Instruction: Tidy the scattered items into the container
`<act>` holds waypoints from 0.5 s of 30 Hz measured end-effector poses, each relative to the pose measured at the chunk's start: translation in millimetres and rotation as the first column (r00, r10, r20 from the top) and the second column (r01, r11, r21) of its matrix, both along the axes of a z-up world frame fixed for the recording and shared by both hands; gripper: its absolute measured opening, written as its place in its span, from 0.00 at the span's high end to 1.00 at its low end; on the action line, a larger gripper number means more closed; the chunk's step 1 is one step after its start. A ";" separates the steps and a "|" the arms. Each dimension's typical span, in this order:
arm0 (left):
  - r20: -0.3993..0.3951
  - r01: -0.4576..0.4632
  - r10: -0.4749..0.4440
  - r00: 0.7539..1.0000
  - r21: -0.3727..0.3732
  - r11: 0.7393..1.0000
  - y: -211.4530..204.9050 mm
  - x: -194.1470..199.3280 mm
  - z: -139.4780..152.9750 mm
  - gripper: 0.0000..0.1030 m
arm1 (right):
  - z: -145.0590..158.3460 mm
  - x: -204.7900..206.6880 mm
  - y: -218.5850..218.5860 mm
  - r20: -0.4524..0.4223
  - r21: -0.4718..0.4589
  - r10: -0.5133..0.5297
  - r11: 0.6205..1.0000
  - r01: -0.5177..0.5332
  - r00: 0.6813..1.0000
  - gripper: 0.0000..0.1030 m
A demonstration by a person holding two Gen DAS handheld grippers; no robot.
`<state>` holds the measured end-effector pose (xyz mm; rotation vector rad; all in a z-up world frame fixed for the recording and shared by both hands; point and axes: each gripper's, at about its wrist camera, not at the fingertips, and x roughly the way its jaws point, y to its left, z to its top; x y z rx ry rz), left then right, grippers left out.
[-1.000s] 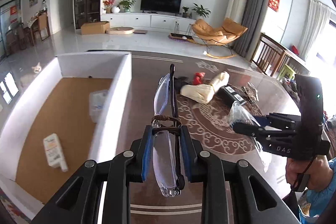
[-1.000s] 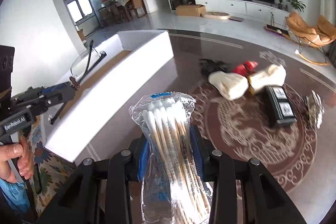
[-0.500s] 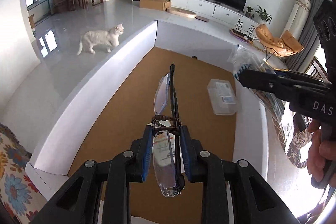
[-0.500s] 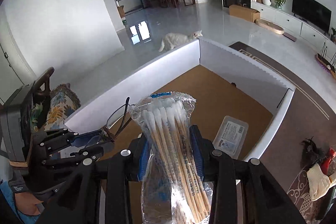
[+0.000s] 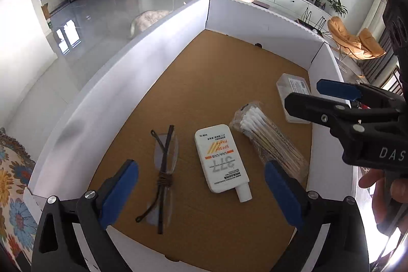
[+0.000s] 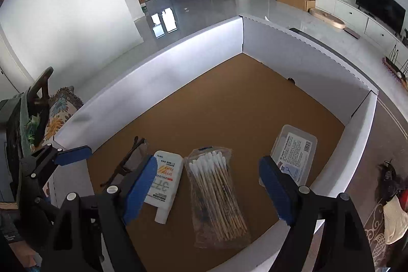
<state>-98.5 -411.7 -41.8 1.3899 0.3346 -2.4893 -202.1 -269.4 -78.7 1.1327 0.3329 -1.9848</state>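
Both my grippers, left (image 5: pixel 201 193) and right (image 6: pixel 205 191), hang over the box (image 5: pixel 158 42) with fingers opening and nothing between them. Glasses (image 5: pixel 163 167) and cotton swabs (image 6: pixel 216 190) lie loose by its near edge, which I judge as dropped in place.

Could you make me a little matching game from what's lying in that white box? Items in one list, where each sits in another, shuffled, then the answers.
As seen in the left wrist view.

Items:
1. glasses
2. sunscreen tube
3. cotton swab pack
4. clear plastic case

Places:
A. against the right wall of the box, farthest back of the four
B. leftmost, folded, between the open pads of the left gripper
C. between the sunscreen and the case
D. middle, cap toward the camera

Pairs: 1-B, 2-D, 3-C, 4-A
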 end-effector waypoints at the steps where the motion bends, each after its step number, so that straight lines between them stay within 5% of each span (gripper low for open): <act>1: -0.016 0.006 -0.006 1.000 -0.013 1.000 5.9 2.9 4.5 0.03 | 3.0 3.8 7.3 -0.016 -0.016 0.001 1.000 -0.001 1.000 0.20; 5: -0.098 0.072 -0.077 0.992 -0.057 0.996 48.7 14.8 31.1 0.03 | 18.0 31.0 65.0 -0.136 -0.074 -0.030 0.997 0.020 0.990 0.20; 9: -0.191 0.198 -0.205 0.960 -0.054 0.979 119.6 22.0 58.6 0.03 | 16.9 49.6 153.3 -0.194 -0.092 -0.127 0.990 0.111 0.973 0.20; 12: -0.233 0.317 -0.319 0.919 -0.046 0.947 186.5 23.6 64.4 0.00 | 2.1 58.1 231.5 -0.205 -0.063 -0.231 0.973 0.223 0.951 0.20; 15: -0.212 0.439 -0.420 0.882 0.046 0.897 254.6 19.2 39.9 0.00 | -20.4 66.6 310.9 -0.239 0.005 -0.345 0.934 0.356 0.908 0.20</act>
